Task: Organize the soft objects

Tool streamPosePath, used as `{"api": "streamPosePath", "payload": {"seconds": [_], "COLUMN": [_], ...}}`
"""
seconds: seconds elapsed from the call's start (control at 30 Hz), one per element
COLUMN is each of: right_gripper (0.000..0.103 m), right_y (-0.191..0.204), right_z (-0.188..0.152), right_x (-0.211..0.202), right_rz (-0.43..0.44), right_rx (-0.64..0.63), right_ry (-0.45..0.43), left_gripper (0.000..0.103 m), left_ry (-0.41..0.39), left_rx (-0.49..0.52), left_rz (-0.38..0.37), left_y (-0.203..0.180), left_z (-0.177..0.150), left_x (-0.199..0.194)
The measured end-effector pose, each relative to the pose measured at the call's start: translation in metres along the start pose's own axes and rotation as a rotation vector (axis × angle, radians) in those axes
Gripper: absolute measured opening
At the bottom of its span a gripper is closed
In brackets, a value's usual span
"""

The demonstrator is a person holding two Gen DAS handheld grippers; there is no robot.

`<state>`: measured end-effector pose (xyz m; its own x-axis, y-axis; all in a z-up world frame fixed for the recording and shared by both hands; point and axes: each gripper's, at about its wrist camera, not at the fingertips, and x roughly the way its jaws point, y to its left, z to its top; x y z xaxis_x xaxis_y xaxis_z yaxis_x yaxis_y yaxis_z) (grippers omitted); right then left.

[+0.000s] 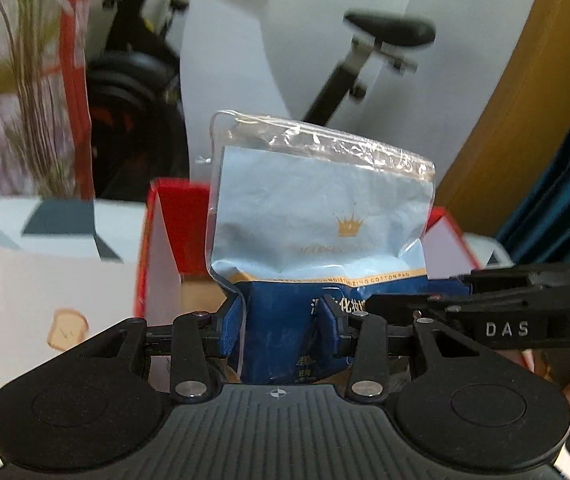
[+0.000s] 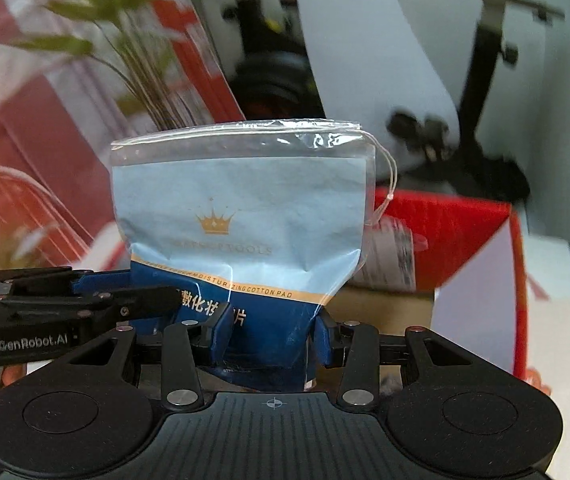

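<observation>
Place: I am in a lived-in room of a home.
Exercise bike [image 1: 349,60]: stands by my white wall.
Potted plant [image 2: 125,40]: green stems beside me.
Table cover [image 1: 25,300]: toast and ice-lolly cartoons.
Red box [image 2: 465,240]: open, household clutter.

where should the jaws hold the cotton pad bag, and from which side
By the dark blue, filled bottom of the cotton pad bag, coming from below with jaws across its width, as the left gripper and right gripper do. That part is bulky and firm; the clear drawstring top is thin and floppy.
</observation>
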<state>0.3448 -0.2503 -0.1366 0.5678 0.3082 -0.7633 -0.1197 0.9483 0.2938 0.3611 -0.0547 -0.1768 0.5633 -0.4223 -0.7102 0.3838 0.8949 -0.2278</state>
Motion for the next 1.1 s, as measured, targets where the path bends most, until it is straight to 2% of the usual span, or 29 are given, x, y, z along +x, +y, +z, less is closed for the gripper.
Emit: {"api": "streamPosePath", "payload": {"seconds": [0.2, 0.3, 0.43, 0.57, 0.67, 0.77, 0.87, 1.03, 1.1], "right_gripper": [0.039, 0.039, 0.039, 0.04, 0.049, 0.058, 0.059, 0.059, 0.059], "right_y": [-0.015, -0.023, -0.027, -0.02, -0.017, -0.01, -0.003, 0.01, 0.015], "right_z": [0.0, 0.0, 0.0, 0.001, 0.002, 0.003, 0.001, -0.001, -0.005], "right_x": [0.034, 0.046, 0.062, 0.074, 0.086, 0.089, 0.081, 0.041, 0.015], "right_rz": [-0.01, -0.013, -0.041, -0.079, -0.124, -0.173, -0.213, -0.209, -0.178], "right_rx": [0.048, 0.102, 0.15, 0.129, 0.117, 0.092, 0.076, 0.051, 0.029], "right_ry": [0.188, 0.258, 0.306, 0.346, 0.369, 0.374, 0.343, 0.213, 0.147], "left_gripper": [0.044, 0.043, 0.043, 0.043, 0.043, 0.043, 0.043, 0.043, 0.043], "left_ry": [0.13, 0.157, 0.136, 0.084, 0.057, 0.036, 0.01, -0.042, -0.064], "left_rx": [0.016, 0.022, 0.036, 0.048, 0.037, 0.031, 0.035, 0.057, 0.068], "left_rz": [-0.009, -0.029, -0.028, 0.005, 0.029, 0.055, 0.081, 0.111, 0.121], "left_y": [0.003, 0.007, 0.008, 0.006, 0.007, 0.006, 0.003, 0.0, -0.004], "left_z": [-0.007, -0.01, -0.008, -0.007, -0.003, 0.002, 0.005, 0.006, 0.004], "left_x": [0.023, 0.027, 0.021, 0.008, -0.001, -0.005, -0.015, -0.037, -0.047]}}
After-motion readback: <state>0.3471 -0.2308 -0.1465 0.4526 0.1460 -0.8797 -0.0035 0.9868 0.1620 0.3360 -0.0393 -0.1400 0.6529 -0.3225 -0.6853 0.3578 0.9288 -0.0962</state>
